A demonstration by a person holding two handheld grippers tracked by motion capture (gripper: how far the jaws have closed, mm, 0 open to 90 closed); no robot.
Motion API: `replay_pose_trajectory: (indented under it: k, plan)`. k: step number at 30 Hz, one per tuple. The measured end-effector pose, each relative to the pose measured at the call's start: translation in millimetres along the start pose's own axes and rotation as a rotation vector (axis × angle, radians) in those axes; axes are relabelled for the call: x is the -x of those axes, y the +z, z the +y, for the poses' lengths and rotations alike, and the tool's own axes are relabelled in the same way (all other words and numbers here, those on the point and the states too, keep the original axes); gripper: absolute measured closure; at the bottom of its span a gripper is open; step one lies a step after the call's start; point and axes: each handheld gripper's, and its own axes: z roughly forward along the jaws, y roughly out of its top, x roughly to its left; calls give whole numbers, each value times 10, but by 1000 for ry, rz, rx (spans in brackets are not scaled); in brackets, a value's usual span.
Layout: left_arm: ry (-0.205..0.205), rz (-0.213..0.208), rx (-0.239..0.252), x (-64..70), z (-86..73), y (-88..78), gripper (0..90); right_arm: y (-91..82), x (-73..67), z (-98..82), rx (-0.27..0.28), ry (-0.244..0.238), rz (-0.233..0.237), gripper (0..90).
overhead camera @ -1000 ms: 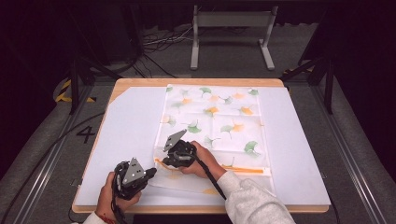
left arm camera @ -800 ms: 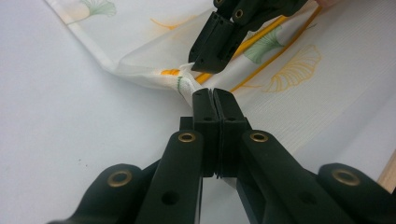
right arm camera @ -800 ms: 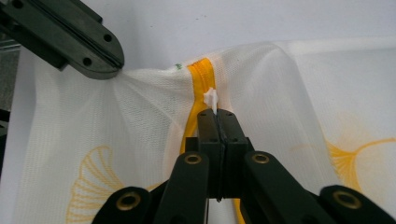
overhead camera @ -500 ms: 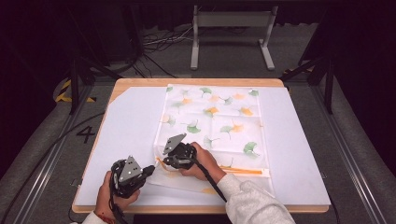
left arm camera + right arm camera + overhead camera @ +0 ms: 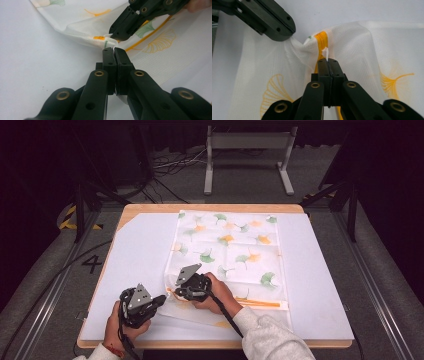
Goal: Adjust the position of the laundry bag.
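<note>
**Both grippers pinched on the cloth's near corner**

Since a second ago the left gripper (image 5: 161,299) has crept up and in toward the right one, and the two now sit almost nose to nose at the near left corner of the cloth (image 5: 230,250). That looks to me like the start of a fold or a lift: both ends of the corner are now taken.

The cloth itself (thin white stuff, printed with green and orange ginkgo leaves) lies spread over the white counter (image 5: 135,255), flat everywhere except at that corner, where it is bunched up into a small ridge.

The right gripper (image 5: 327,59) has its fingers pressed fully together, with a tuft of fabric poking out at the tips, right on the orange stripe (image 5: 321,40). The left gripper's fingers (image 5: 109,53) are likewise closed tight, and the cloth's hem seems nipped at their very tips, touching the bunched edge just below the other gripper.
</note>
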Motion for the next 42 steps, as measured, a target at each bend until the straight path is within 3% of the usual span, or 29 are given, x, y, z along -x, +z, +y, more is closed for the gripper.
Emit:
replay_pose_trajectory:
  k: [8, 11, 12, 13, 14, 17, 19, 21, 23, 26, 30, 37, 41, 42]
  plan:
    - [-32, -33, -32, -44, -28, 73, 803, -49, 12, 25, 27, 23, -3, 900]
    - [-57, -49, -44, -58, -26, 105, 644, -60, 8, 32, 36, 25, 4, 900]
    - [-65, -49, -52, -65, -24, 124, 644, -67, 4, 37, 40, 26, 1, 900]
    - [-96, -36, -84, -77, -13, 179, 486, -79, -2, 46, 46, 18, 7, 900]
    - [-96, -36, -84, -77, -13, 179, 435, -79, -2, 46, 46, 18, 7, 900]
    - [-125, -76, -111, -119, -3, 253, 421, -86, -10, 50, 51, 14, 11, 900]
    - [-104, -97, -122, -113, 17, 274, 519, -90, -13, 54, 57, 15, 12, 900]
    - [-89, -113, -116, -102, 38, 267, 701, -85, -13, 54, 59, 15, 13, 900]
    - [-70, -103, -108, -98, 61, 248, 877, -72, -18, 49, 50, 10, 7, 900]
    - [-46, -87, -99, -71, 65, 235, 882, -70, -28, 49, 45, 1, 0, 900]
    - [-43, -71, -64, -59, 77, 191, 884, -60, -35, 34, 31, -8, -21, 900]
    - [-47, -72, -45, -70, 83, 152, 884, -48, -60, 16, 27, -33, -55, 900]
    - [-23, -67, -78, -40, 63, 194, 883, -19, -56, -19, 15, -39, -33, 900]
    - [-24, -66, -76, -40, 62, 194, 883, -17, -18, -36, 23, -7, 19, 797]
